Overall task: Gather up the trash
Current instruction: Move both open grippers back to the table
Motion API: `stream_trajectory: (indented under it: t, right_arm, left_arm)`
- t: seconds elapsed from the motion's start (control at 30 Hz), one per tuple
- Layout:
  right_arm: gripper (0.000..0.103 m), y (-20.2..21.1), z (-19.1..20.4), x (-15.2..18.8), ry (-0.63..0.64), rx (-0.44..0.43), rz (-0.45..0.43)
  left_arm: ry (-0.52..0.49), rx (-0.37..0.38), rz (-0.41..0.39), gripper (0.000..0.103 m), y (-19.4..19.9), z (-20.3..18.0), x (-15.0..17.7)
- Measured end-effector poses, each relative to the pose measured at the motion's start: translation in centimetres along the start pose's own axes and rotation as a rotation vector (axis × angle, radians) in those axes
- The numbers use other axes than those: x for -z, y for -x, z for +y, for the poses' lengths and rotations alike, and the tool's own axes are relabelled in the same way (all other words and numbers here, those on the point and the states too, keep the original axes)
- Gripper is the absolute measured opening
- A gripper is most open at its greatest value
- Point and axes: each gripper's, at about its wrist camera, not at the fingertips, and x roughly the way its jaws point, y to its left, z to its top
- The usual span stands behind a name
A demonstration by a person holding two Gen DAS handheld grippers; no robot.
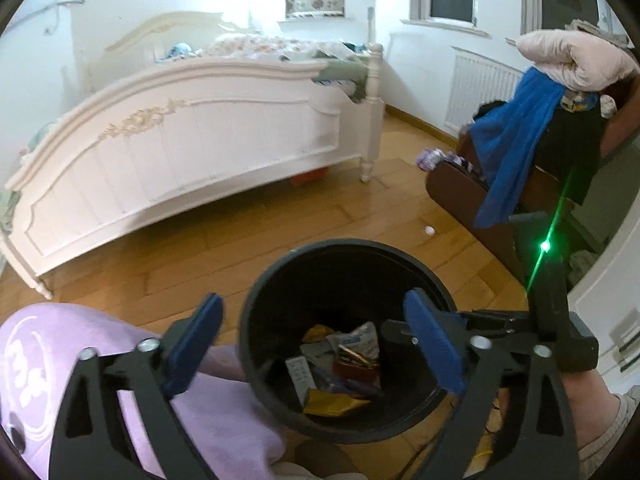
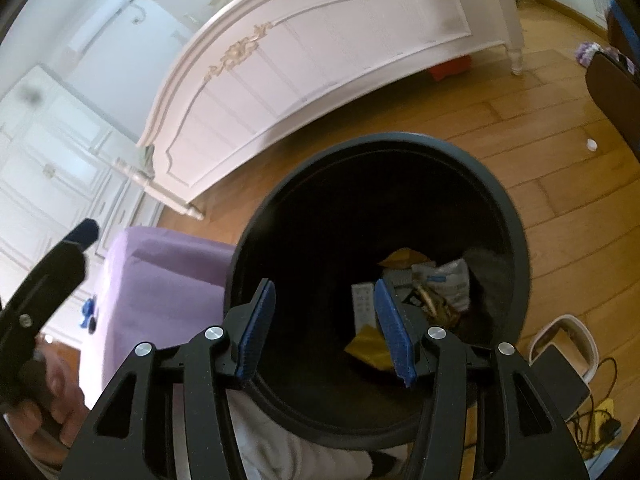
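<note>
Hovering over one black bin (image 1: 256, 320): two empty grippers, jaws parted.

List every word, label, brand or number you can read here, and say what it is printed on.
None can be read.
White packet in the black bin: blue label, too blurred.
White card in the bin: small marks, too small.
Purple cloth: a white design, no letters that can be made out.
</note>
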Motion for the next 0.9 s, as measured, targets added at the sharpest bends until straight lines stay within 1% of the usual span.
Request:
stream_trajectory:
  t: [0.2, 0.23, 0.27, 0.3, 0.5, 0.6, 0.9]
  right_arm:
    - [0.053, -0.3, 3.9, -0.1, 0.064, -0.022, 0.001]
    - [0.061, -0.3, 4.5, -0.1, 0.073, -0.025, -0.003]
    - [0.066, -0.2, 5.3, -0.2, 0.084, -0.031, -0.011]
    - [0.067, -0.2, 6.1, -0.2, 0.095, -0.04, -0.013]
    - [0.068, -0.9, 11.9, 0.0, 0.187, -0.075, 0.001]
    - [0.072, -1.4, 14.5, 0.3, 0.229, -0.093, 0.01]
    - [0.072, -3.6, 23.6, 2.4, 0.384, -0.143, 0.059]
  left_arm:
    - [0.049, -0.067, -0.037, 0.095, 2.9, 2.8, 0.8]
    - [0.062, -0.078, -0.042, 0.095, 3.5, 3.5, 1.0]
    - [0.073, -0.09, -0.046, 0.095, 4.0, 4.0, 1.2]
    - [0.087, -0.107, -0.053, 0.095, 4.6, 4.9, 1.4]
    - [0.166, -0.198, -0.08, 0.095, 7.7, 8.8, 3.2]
    - [0.213, -0.234, -0.09, 0.095, 9.2, 11.0, 4.2]
    - [0.333, -0.331, -0.108, 0.095, 13.2, 17.0, 8.1]
